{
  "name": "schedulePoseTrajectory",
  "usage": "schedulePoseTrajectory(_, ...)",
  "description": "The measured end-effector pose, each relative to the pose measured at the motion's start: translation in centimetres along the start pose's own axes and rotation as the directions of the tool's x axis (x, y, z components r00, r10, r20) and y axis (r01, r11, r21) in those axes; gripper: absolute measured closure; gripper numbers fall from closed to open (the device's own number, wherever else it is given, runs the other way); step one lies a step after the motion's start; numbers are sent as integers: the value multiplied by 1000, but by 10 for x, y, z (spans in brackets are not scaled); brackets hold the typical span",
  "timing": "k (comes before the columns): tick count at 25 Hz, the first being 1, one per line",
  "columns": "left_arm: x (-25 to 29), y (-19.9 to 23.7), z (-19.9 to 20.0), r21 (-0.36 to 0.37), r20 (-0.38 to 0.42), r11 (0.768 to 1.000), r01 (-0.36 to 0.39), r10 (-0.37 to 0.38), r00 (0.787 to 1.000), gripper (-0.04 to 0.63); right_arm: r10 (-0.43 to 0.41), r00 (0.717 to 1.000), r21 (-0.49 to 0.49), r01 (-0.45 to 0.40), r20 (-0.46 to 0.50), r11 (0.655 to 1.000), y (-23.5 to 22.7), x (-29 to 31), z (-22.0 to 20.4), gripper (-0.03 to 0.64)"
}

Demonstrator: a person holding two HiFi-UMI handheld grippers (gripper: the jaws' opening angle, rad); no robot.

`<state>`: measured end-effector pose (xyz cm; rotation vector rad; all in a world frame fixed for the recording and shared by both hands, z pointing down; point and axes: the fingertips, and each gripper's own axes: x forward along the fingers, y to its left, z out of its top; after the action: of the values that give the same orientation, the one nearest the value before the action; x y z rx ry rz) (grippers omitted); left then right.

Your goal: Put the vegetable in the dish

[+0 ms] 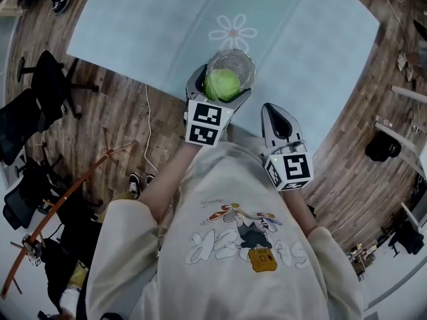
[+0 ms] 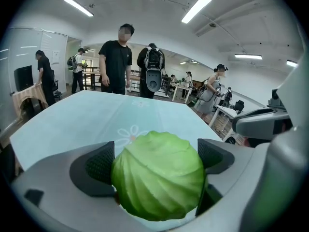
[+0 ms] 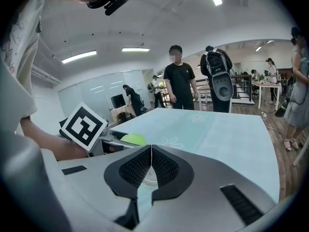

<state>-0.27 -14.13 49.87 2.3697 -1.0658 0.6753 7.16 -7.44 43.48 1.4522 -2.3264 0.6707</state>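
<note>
**Cabbage held over the dish, not in it yet**
The left gripper (image 1: 220,89) squeezes the green cabbage (image 1: 222,84) between its two jaws, over the near edge of the glass dish (image 1: 231,54) on the blue table (image 1: 153,25). The dish looks empty. Letting go is still to do. At 4 o'clock from the dish, the right gripper (image 1: 276,112) is closed on nothing.

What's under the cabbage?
The clear glass dish, on the blue tablecloth, lies beneath the cabbage held in the left claw. The cabbage covers the dish's near side, so whether it touches can't be seen.
</note>
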Motion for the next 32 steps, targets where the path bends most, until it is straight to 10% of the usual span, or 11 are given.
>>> schedulePoseTrajectory(32, 86, 12, -64, -11, -129, 999, -44, 42, 991, 51, -34, 995, -21, 32, -94, 999, -33, 41, -51, 592)
